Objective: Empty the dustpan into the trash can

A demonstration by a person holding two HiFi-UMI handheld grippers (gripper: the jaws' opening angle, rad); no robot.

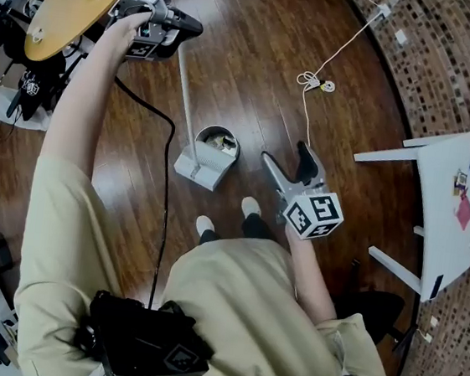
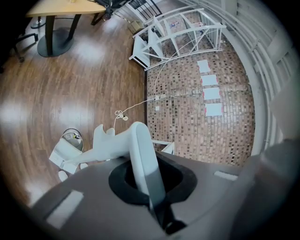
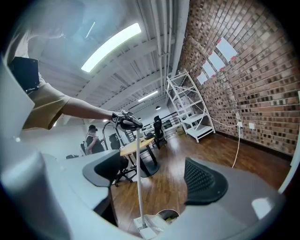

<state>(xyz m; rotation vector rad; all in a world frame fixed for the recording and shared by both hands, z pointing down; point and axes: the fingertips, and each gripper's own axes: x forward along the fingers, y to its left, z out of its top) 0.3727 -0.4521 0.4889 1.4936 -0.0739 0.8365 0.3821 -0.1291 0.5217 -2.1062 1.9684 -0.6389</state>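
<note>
A long white ceiling strip light (image 3: 112, 44) gives bright, even light, and pale glare patches lie on the dark wooden plank floor (image 2: 56, 93). Both gripper views bulge, with black corners and blurred near surfaces.

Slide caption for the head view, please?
Left tongs hold the dustpan handle, dustpan at the trash can; right tongs open and empty.

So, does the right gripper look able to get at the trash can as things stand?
Likely yes: the right gripper is open and empty, with bare floor between it and the trash can; the dustpan sits beside the can, off that path.
</note>
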